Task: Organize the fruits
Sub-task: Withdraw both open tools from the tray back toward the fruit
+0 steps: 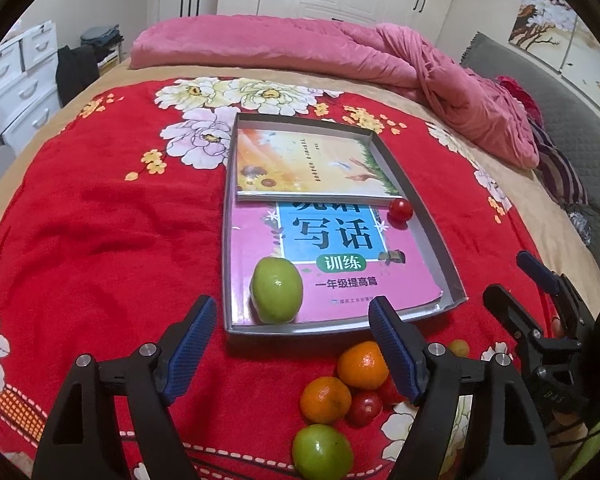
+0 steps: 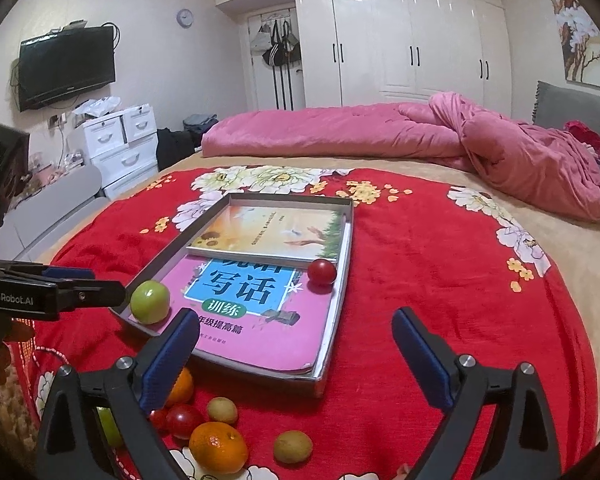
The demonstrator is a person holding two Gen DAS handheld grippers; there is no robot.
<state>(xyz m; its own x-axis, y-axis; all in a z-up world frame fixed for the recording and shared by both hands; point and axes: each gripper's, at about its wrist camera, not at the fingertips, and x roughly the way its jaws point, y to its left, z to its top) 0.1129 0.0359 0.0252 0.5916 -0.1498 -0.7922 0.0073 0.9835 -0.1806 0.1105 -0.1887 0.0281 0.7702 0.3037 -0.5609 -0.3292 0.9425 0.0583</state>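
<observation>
blanket: red plush, soft, so fruit may roll
tray: shallow grey box on two glossy books
fruit: green one and small red one in tray; oranges and rest loose in front
step: picking next loose fruit
left gripper: wide, empty
right gripper: wide, empty; needs gentle squeeze on round skin

A green fruit in the near corner of the flat grey tray, a small red fruit by its far side, two oranges, more red, green and small brownish fruits huddled on the red blanket in front
</observation>
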